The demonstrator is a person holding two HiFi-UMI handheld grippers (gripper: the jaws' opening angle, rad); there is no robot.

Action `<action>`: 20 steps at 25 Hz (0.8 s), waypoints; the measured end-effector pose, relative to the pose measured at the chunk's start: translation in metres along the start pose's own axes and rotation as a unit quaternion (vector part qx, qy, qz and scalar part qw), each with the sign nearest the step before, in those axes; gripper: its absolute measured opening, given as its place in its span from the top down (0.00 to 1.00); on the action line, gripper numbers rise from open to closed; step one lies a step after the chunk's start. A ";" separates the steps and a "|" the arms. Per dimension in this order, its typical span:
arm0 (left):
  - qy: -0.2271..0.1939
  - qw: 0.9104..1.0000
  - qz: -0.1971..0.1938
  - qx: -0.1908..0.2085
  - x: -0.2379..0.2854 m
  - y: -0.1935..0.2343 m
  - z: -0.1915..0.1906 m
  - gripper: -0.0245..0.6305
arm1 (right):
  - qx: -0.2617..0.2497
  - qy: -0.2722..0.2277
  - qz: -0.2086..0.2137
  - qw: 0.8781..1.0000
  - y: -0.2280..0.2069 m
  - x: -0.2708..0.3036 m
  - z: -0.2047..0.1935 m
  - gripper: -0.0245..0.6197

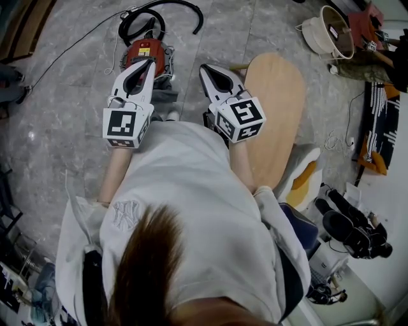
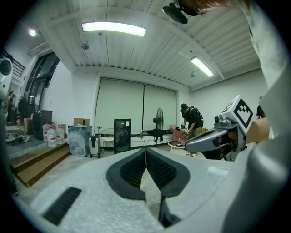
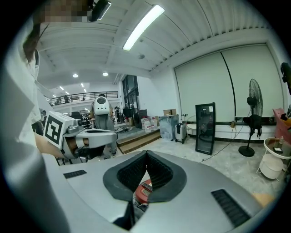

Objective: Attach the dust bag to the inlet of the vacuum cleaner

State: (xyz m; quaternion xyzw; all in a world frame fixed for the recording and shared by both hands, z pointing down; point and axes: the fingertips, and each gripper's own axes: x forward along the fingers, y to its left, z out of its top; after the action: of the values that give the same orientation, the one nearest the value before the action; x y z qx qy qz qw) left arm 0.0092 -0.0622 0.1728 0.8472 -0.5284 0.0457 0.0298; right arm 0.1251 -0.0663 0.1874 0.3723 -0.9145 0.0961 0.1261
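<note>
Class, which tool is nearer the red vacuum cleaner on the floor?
Left. In the head view the left tool reaches over the red vacuum cleaner; the right tool points past its right side.

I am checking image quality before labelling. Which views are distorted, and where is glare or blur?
Head view: even light, mild bending at the edges, vacuum sharp. Left gripper view: strong fisheye with black corners; ceiling lamp is burnt white. Right gripper view: same fisheye; strip lamp glares, mosaic patch top left.

A big industrial lab or workshop hall: ribbed ceiling (image 2: 159,50) with strip lights (image 2: 113,28), grey tiled floor (image 1: 57,127) with loose cables (image 1: 75,44), a standing fan (image 3: 255,98), a mezzanine railing (image 3: 77,96) (white humanoid robot (image 3: 102,111) below)
</note>
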 end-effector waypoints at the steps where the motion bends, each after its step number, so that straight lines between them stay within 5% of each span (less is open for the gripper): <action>1: 0.001 1.000 -0.001 -0.001 0.000 0.000 0.000 0.93 | 0.000 0.000 0.000 1.000 0.000 0.000 0.001 0.96; 20: 0.011 1.000 -0.006 -0.003 0.003 0.003 -0.005 0.93 | -0.002 0.007 -0.006 1.000 -0.003 0.002 0.000 0.96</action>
State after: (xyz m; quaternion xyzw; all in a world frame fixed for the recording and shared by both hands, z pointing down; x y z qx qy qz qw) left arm 0.0073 -0.0654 0.1779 0.8497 -0.5231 0.0528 0.0386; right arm 0.1258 -0.0701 0.1886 0.3769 -0.9114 0.0967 0.1341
